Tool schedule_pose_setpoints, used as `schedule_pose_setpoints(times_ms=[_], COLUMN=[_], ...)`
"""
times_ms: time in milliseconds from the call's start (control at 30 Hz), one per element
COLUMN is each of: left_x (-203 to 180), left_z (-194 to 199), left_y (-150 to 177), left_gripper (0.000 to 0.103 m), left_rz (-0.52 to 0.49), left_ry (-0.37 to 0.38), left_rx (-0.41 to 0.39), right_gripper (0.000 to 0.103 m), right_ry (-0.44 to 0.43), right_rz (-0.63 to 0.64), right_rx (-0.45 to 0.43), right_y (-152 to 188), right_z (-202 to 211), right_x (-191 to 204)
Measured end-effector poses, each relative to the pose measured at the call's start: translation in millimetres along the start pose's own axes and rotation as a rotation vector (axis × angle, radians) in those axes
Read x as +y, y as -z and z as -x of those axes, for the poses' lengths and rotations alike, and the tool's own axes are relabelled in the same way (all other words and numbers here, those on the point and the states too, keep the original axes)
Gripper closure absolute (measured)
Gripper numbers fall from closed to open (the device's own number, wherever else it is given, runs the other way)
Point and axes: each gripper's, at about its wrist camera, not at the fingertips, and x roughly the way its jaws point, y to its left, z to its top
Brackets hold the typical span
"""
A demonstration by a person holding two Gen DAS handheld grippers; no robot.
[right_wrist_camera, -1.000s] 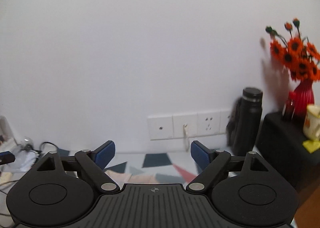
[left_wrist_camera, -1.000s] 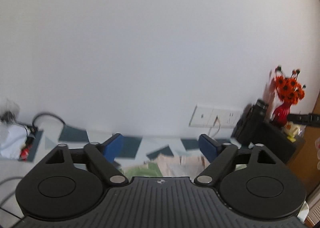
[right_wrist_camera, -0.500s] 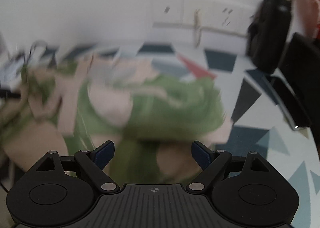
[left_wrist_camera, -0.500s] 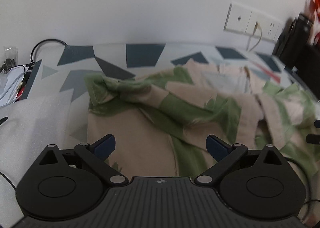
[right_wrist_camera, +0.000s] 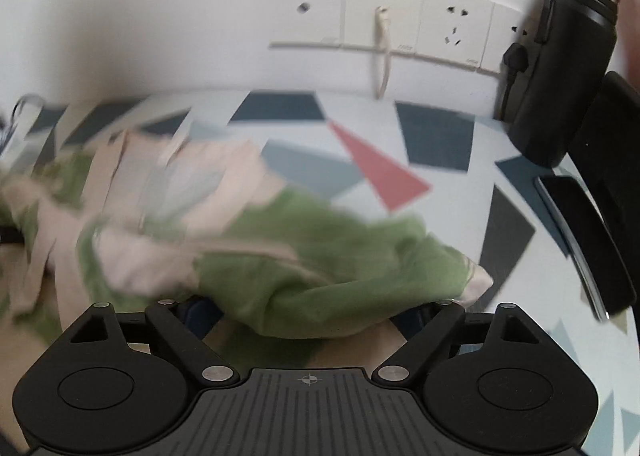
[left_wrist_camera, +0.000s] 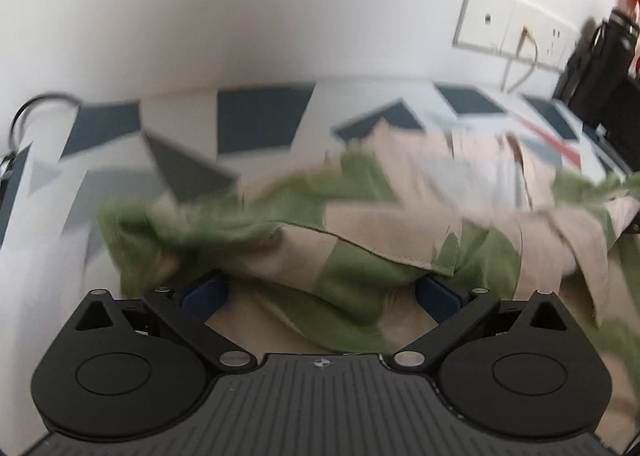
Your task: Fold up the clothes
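Garment [left_wrist_camera: 360,240]: thin woven cloth, green and beige patches with some pale grey-white panels, rumpled in a loose heap on the bench [left_wrist_camera: 256,124]. Motion-blurred in both views, so the kind of garment can't be told.

Left gripper [left_wrist_camera: 322,290]: jaws spread wide, blue pads on black linkage arms. A stitched hem edge runs across just ahead of the pads; a green-beige fold bulges into the gap between them. Pads don't look pressed on the cloth.

Right gripper [right_wrist_camera: 308,310]: jaws apart, pads mostly hidden under a thick green fold [right_wrist_camera: 320,276] that drapes over the gap. Can't see the pads pinching it. A pale beige corner sticks out just past the right-hand jaw.

Bench top: smooth, pale, printed with angular dark blue, grey and one red shape [right_wrist_camera: 376,172]. Bare pattern lies ahead of and to the right of the right jaws.

Far ahead: white wall with a row of flat socket plates [right_wrist_camera: 400,20], a beige cable [right_wrist_camera: 382,52] hanging from one. Ahead right of the right jaws: matte black cylindrical bottle [right_wrist_camera: 560,64] with a metal ring at the cap, a black plug [right_wrist_camera: 516,60] beside it, and a flat dark glossy slab [right_wrist_camera: 576,224] on the bench. Black cable loop [left_wrist_camera: 40,112] far left of the left jaws.
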Motion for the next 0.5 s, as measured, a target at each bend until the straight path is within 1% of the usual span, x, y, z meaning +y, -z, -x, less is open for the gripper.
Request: schedule_pose_setpoints(times_ms=[100, 200, 267, 300, 333, 400, 500], left_x=[14, 32, 38, 41, 43, 46, 49], left_z=[-11, -11, -1, 4, 9, 16, 20], left_y=[-36, -70, -80, -82, -80, -69, -41], left_gripper=[0.001, 0.001, 0.001, 0.001, 0.001, 0.001, 0.001], left_rz=[0.031, 0.104, 0.109, 0.102, 0.091, 0.067, 0.006], left_ry=[0.007, -0.002, -0.005, -0.001, 0.006, 0.03, 0.046], left_rx=[-0.097, -0.199, -0.254, -0.269, -0.275, -0.257, -0.184], right_gripper=[0.022, 0.02, 0.02, 0.02, 0.02, 0.018, 0.017], right_ry=[0.014, 0.049, 0.044, 0.041, 0.035, 0.02, -0.007], right_rz=[-0.095, -0.215, -0.251, -0.268, -0.251, -0.206, -0.068], right_rx=[-0.064, -0.18, -0.195, -0.202, -0.194, -0.167, -0.088], right_y=[-34, -63, -72, -76, -73, -65, -47], right_z=[-10, -13, -12, -12, -10, -8, -7], right_x=[-14, -32, -39, -42, -41, -37, -13])
